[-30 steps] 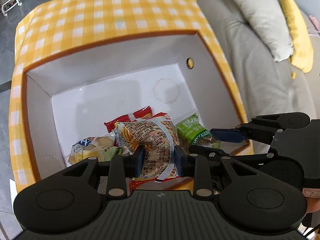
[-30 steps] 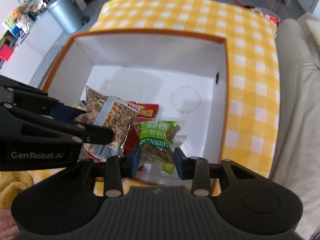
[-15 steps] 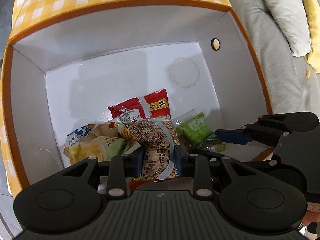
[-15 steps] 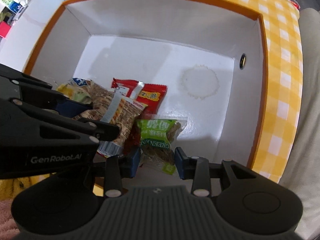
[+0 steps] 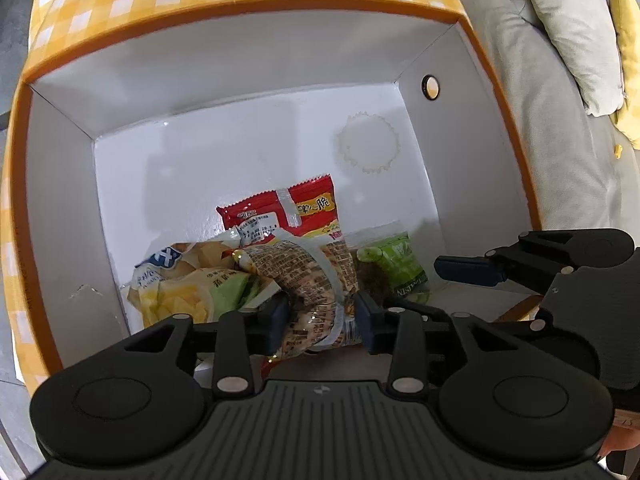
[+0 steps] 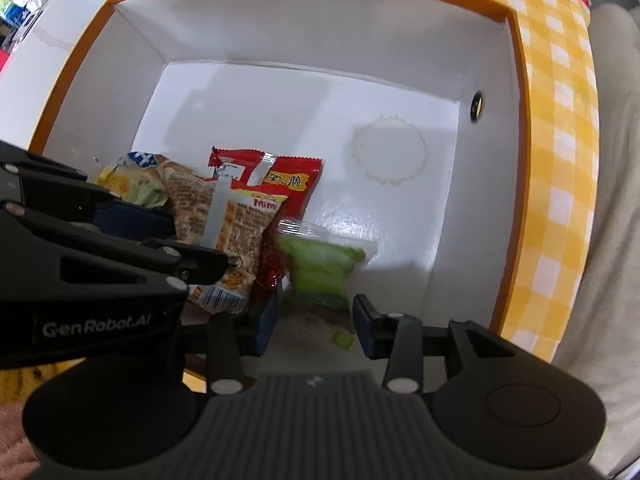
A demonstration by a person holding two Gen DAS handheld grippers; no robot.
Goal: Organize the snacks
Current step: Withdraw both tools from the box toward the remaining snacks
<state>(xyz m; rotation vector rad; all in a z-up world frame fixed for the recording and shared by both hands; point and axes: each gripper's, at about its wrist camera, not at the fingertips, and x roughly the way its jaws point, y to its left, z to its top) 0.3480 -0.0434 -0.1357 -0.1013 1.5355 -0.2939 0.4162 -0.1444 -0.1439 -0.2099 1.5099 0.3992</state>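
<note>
My left gripper (image 5: 320, 318) pinches the brown snack packet (image 5: 308, 280) low inside the box (image 5: 240, 64), my right gripper (image 6: 314, 320) hangs spread, the green packet (image 6: 320, 268) loose between its jaws, so I'd part the left jaws slowly.

Bright, even daylight fills the white box (image 5: 248, 120) below my grippers, throwing only soft grey shadows across its floor. Glare shines on the red packet (image 5: 288, 216) and on the glossy floor. My right camera catches the green packet (image 6: 320, 268) smeared by motion blur, perhaps mid-fall; the rest stays sharp. Fisheye distortion bows the gingham rim (image 6: 560, 128) and darkens both frames' corners.
</note>
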